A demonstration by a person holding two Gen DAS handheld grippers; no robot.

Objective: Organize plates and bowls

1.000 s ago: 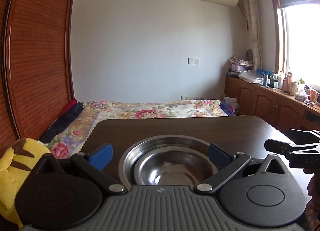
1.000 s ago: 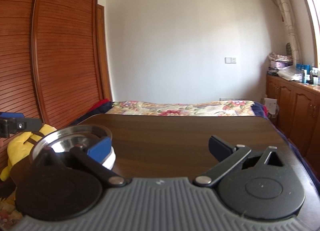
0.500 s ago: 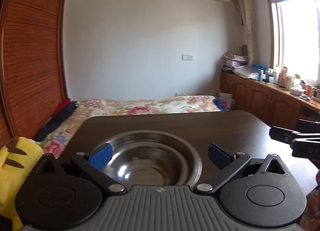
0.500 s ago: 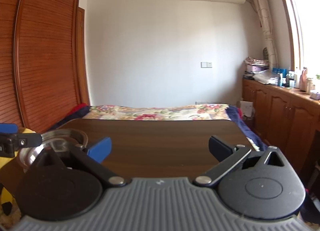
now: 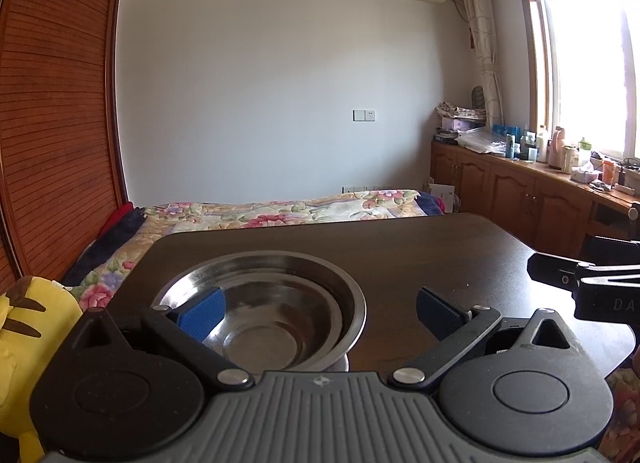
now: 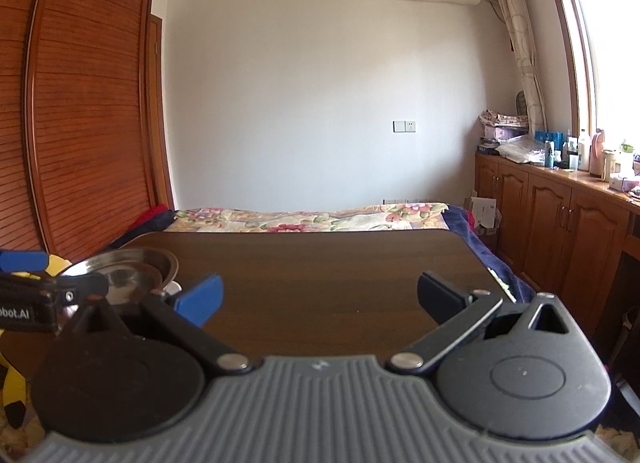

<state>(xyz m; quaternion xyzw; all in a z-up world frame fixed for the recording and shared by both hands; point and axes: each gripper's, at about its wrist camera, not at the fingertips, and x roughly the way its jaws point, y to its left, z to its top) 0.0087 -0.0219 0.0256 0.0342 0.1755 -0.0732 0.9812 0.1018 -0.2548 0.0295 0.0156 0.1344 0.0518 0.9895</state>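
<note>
Steel bowls are sitting stacked on the bench, left gripper fingers gaping wide around them, gripping nothing. Right gripper is hanging wide open too, over bare wood, bed showing beyond.

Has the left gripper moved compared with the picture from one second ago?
Yes. The left gripper has swung right: the steel bowl and the light switch on the wall now sit further left.

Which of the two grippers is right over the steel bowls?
The left gripper: its open fingers straddle the nested steel bowls. The right gripper faces bare dark wooden table.
</note>
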